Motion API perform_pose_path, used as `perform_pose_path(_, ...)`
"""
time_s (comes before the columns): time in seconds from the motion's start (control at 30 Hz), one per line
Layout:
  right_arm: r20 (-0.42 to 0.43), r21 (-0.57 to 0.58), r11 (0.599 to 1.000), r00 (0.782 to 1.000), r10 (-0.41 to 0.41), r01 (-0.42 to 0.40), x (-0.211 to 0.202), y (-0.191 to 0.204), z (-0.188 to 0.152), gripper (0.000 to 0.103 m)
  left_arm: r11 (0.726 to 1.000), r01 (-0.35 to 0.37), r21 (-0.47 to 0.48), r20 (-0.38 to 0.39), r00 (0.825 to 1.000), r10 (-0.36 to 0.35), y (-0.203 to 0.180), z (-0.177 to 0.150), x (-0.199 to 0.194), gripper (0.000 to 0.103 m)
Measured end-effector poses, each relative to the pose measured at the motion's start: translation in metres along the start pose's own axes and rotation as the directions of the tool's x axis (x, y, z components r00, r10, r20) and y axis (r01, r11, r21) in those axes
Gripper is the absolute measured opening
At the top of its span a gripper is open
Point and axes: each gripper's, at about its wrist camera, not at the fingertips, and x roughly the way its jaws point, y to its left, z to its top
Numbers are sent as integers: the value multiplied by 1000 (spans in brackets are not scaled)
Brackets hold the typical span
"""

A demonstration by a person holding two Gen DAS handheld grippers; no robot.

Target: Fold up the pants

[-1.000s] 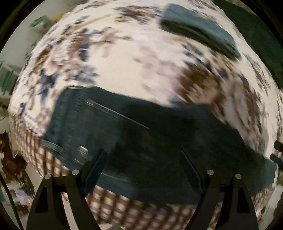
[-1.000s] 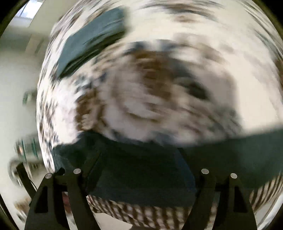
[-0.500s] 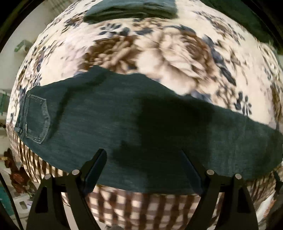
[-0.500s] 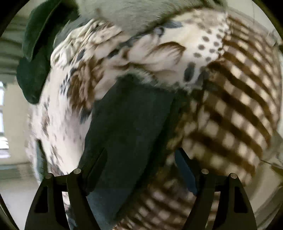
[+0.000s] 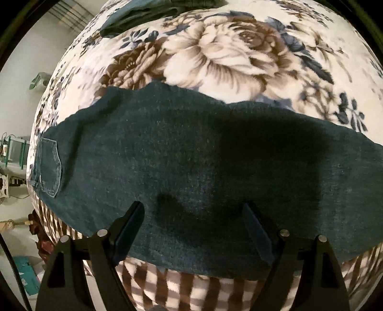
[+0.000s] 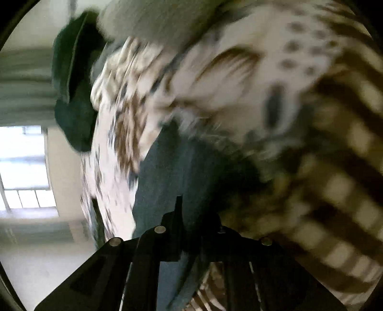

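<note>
Dark blue jeans (image 5: pixel 182 167) lie flat across a floral blanket (image 5: pixel 229 55), folded lengthwise, with a back pocket (image 5: pixel 49 167) at the left end. My left gripper (image 5: pixel 191 229) is open and hovers over the near edge of the jeans at mid-length. In the blurred right wrist view, my right gripper (image 6: pixel 191 215) has its jaws together on the leg end of the jeans (image 6: pixel 177 172), close to the checked blanket border (image 6: pixel 335 191).
Another folded dark garment (image 5: pixel 153 9) lies at the far edge of the bed. A dark green cloth (image 6: pixel 74 95) lies at the bed's far side in the right wrist view. The checked border (image 5: pixel 182 287) hangs over the near bed edge.
My left gripper has steadied over the middle of the jeans. My right gripper swung to the leg end and closed from open onto the fabric.
</note>
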Motion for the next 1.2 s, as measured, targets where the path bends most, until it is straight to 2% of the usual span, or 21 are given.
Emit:
perform_pose_path(0.07, -64, 14, 999, 997, 42, -41, 7, -2, -1, 14, 1000, 10, -8, -3, 1000, -10, 0, -2, 3, 83)
perform_pose_path(0.1, -125, 35, 997, 989, 75, -72, 16, -3, -2, 15, 1000, 20, -13, -4, 1000, -20, 0, -3, 4, 83)
perform_pose_path(0.13, -164, 46, 995, 982, 95, -89, 22, -3, -2, 23, 999, 27, -17, -5, 1000, -27, 0, -3, 5, 83)
perform_pose_path(0.17, -187, 49, 993, 976, 113, -106, 26, -1, -3, 37, 999, 38, -27, -4, 999, -38, 1, -4, 8, 83)
perform_pose_path(0.27, -194, 45, 988, 969, 151, -145, 35, 8, -9, 60, 995, 74, -64, -6, 997, -74, 6, -5, 15, 83)
perform_pose_path(0.37, -183, 77, 984, 968, 170, -158, 49, 16, -13, 65, 985, 127, -118, -5, 992, -129, 14, -8, 22, 85)
perform_pose_path(0.47, -170, 58, 983, 969, 179, -172, 58, 25, -21, 66, 977, 163, -140, 4, 986, -164, 21, -10, 27, 91)
perform_pose_path(0.53, -145, 56, 969, 959, 245, -239, 62, 28, -25, 68, 972, 187, -142, 10, 982, -187, 25, -12, 29, 92)
perform_pose_path(0.6, -96, 41, 964, 959, 265, -263, 62, 21, -26, 68, 966, 216, -143, 13, 976, -216, 30, -13, 32, 93)
perform_pose_path(0.63, -69, 50, 962, 960, 272, -269, 62, 16, -25, 64, 965, 224, -137, 14, 974, -225, 30, -14, 32, 95)
perform_pose_path(0.67, -40, 74, 956, 957, 287, -284, 63, 9, -25, 56, 964, 235, -126, 13, 972, -235, 31, -13, 33, 98)
perform_pose_path(0.73, 32, 132, 935, 945, 327, -328, 67, -4, -26, 51, 962, 253, -103, 12, 967, -253, 33, -13, 36, 100)
perform_pose_path(0.93, 92, -18, 947, 942, 322, -322, 64, 24, -39, 54, 951, 301, -76, 11, 954, -301, 35, -18, 42, 102)
perform_pose_path(1.03, 93, -16, 966, 962, 257, -257, 71, 21, -32, 49, 948, 311, -66, -7, 950, -312, 39, -16, 43, 103)
perform_pose_path(1.07, 87, -26, 975, 971, 221, -219, 77, 24, -31, 45, 949, 310, -63, -15, 950, -312, 40, -13, 44, 103)
perform_pose_path(1.13, 97, -67, 987, 983, 153, -147, 82, 37, -31, 43, 952, 302, -51, -25, 953, -303, 38, -10, 45, 103)
perform_pose_path(1.2, 118, -99, 993, 990, 76, -64, 84, 50, -35, 25, 955, 293, -39, -34, 955, -295, 35, -6, 45, 103)
